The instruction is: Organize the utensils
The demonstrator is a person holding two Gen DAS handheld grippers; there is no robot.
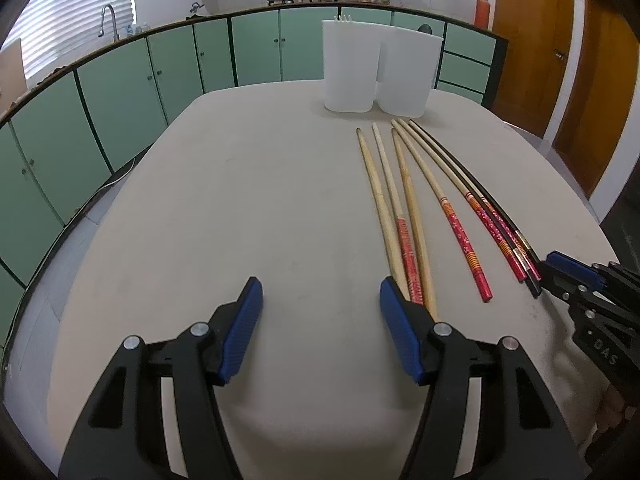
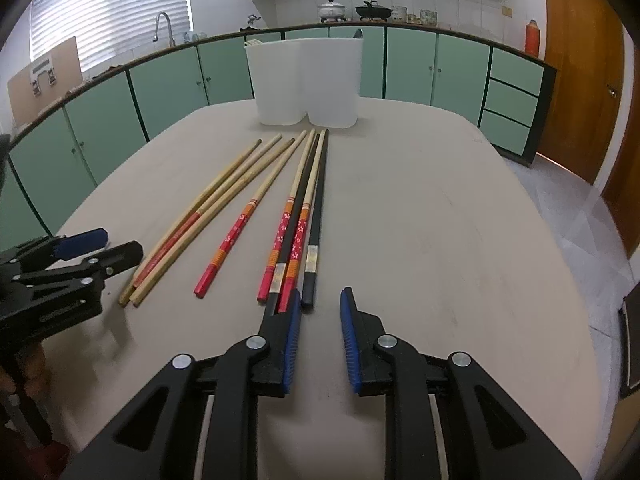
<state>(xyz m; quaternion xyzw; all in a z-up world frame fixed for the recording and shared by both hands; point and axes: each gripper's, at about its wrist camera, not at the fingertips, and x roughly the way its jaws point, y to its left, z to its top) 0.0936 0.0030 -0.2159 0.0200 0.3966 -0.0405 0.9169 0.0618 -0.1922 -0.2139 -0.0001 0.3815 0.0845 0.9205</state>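
Pretty bright daylight from the blinds [image 2: 108, 12] at 10 o'clock, soft shadows, heavy fisheye warp with dark corners.

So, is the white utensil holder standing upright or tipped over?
Upright: the white utensil holder stands on its base on the table, open top up.

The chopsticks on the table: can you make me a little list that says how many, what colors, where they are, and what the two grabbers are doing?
chopsticks: eight, lying side by side on the table
colors: three plain wood, three with red flowery ends, two black
tips: pointing at the white holder
holder: two tubs joined, at the far end
left gripper: open, nothing between its pads, beside the plain chopsticks
right gripper: open with a small gap, empty, at the ends of the black chopsticks
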